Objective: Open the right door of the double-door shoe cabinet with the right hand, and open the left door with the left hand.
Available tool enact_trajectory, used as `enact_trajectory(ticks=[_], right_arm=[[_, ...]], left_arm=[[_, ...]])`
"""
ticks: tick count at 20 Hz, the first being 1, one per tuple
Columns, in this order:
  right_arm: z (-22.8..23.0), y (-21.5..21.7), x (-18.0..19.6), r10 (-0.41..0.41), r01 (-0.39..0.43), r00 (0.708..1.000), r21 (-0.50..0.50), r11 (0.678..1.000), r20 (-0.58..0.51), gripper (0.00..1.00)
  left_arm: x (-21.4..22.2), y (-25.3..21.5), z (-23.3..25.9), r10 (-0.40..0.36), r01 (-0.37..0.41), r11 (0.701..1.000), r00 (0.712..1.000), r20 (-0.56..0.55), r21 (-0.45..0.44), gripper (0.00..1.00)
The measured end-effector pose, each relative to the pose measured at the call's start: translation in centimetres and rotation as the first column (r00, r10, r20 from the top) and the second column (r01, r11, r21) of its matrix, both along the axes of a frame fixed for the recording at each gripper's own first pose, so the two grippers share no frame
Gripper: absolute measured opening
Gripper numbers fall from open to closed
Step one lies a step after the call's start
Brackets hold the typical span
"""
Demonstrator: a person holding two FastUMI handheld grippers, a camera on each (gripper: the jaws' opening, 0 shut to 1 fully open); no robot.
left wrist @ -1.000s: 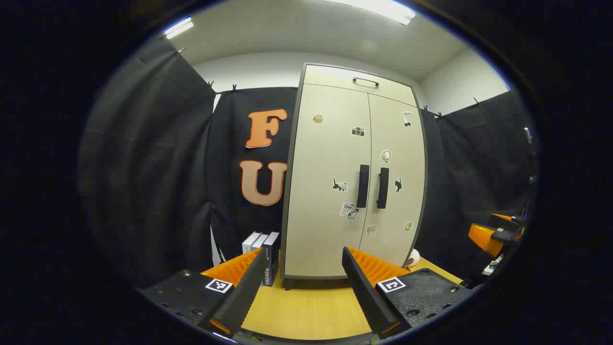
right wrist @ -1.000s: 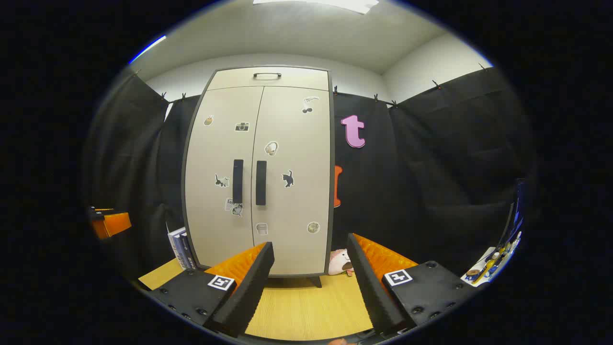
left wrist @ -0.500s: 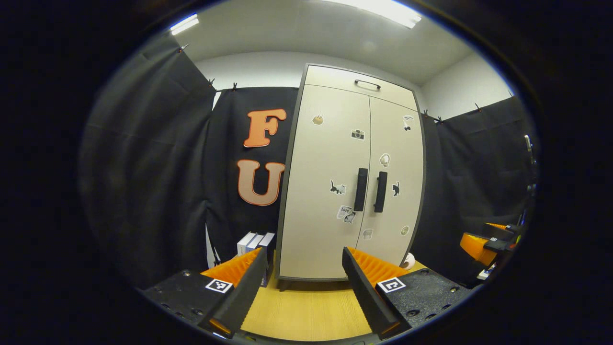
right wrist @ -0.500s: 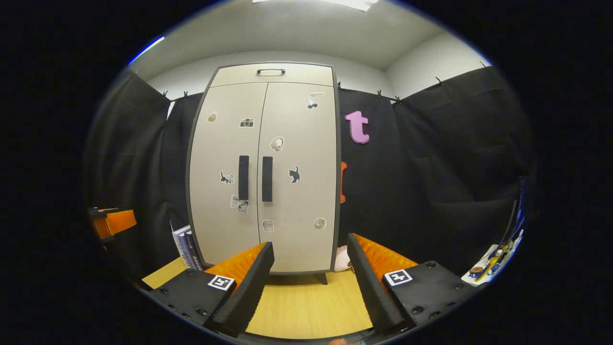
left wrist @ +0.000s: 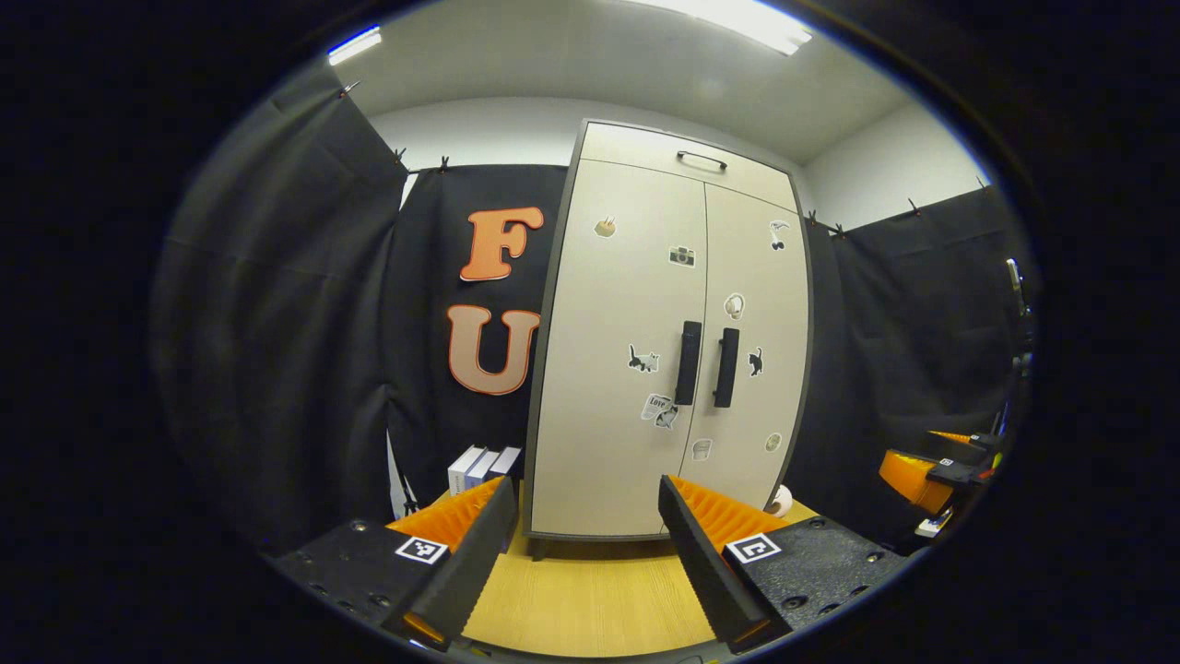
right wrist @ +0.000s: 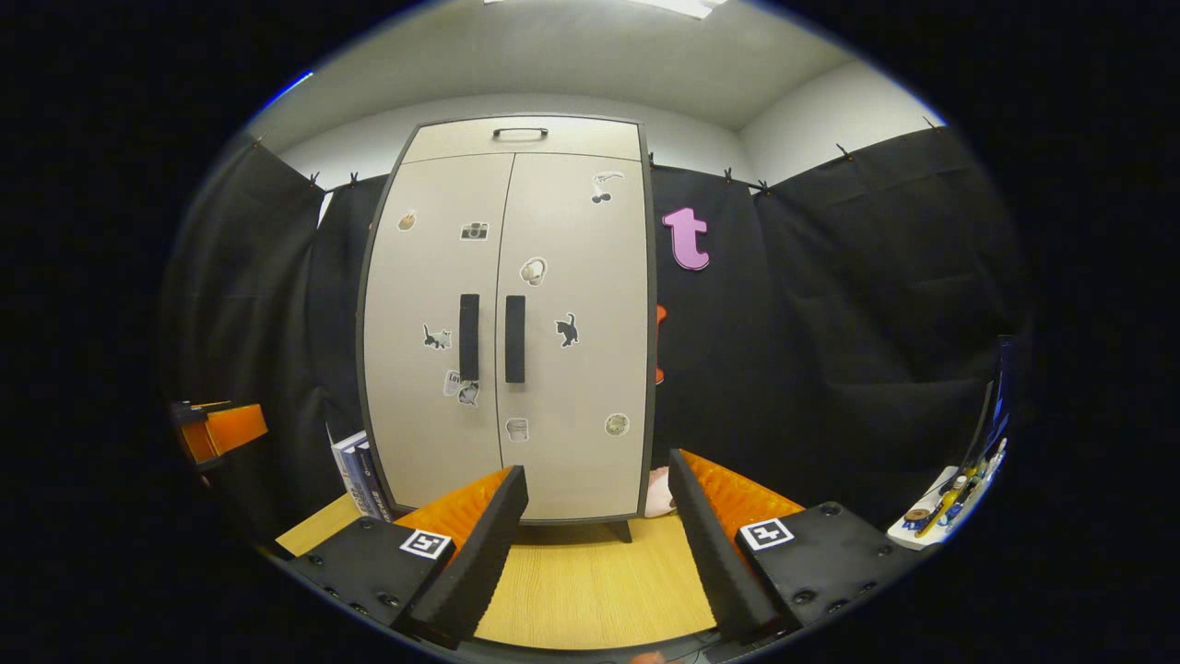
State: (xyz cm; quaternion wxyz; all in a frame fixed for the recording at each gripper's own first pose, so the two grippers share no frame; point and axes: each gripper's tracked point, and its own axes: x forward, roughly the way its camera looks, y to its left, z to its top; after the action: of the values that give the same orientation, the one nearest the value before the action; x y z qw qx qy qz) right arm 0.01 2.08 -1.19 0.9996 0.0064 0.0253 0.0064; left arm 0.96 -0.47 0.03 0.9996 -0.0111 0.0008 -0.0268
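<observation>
A few books (left wrist: 481,467) stand upright on the wooden table (left wrist: 590,599) against the black curtain (left wrist: 277,323). A small pink soft toy (right wrist: 656,493) lies on the table. Ceiling lights (left wrist: 737,18) glow overhead.

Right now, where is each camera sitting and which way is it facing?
Left gripper view: rides the left gripper, faces the cabinet from its left; own open fingers low, the right gripper at right.
Right gripper view: rides the right gripper, faces the cabinet nearly head-on; own open fingers low.
Shared: cabinet, both doors shut.
</observation>
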Motion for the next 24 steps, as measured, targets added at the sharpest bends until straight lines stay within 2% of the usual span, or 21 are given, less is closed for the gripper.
enact_trajectory(ticks=[7, 8, 10, 15, 22, 23, 24], right_arm=[[0.5, 1.6, 1.8, 0.038, -0.038, 0.999, 0.008, 0.999, -0.016, 0.94], [0.7, 2.0, 2.2, 0.05, -0.05, 0.998, 0.016, 0.999, -0.024, 0.94], [0.8, 2.8, 3.4, 0.074, -0.073, 0.996, 0.024, 0.997, -0.049, 0.98], [2.4, 3.6, 8.0, 0.074, -0.072, 0.996, 0.04, 0.997, -0.058, 0.98], [3.7, 7.3, 14.7, 0.12, -0.118, 0.99, 0.033, 0.992, -0.074, 0.99], [4.1, 7.9, 15.8, 0.126, -0.124, 0.99, 0.03, 0.992, -0.065, 0.93], [4.6, 8.5, 16.7, 0.132, -0.13, 0.99, 0.027, 0.991, -0.056, 0.93]], left_arm=[[0.4, -0.1, -0.5, -0.009, 0.009, 1.0, 1.0, -0.009, -0.014, 0.92], [0.3, -0.1, -0.5, -0.012, 0.012, 1.0, 1.0, -0.009, -0.01, 0.94], [0.5, -0.2, -0.7, -0.018, 0.018, 1.0, 1.0, -0.012, -0.007, 0.94], [0.9, -0.4, -1.5, -0.026, 0.025, 0.999, 0.999, -0.029, -0.021, 0.95], [2.5, 1.2, -1.9, 0.0, 0.0, 1.0, 1.0, -0.031, -0.007, 0.95], [2.9, 1.5, -2.1, 0.007, -0.007, 1.0, 0.999, -0.034, -0.007, 0.95], [3.2, 1.8, -2.2, 0.014, -0.014, 1.0, 0.999, -0.038, -0.005, 0.95]])
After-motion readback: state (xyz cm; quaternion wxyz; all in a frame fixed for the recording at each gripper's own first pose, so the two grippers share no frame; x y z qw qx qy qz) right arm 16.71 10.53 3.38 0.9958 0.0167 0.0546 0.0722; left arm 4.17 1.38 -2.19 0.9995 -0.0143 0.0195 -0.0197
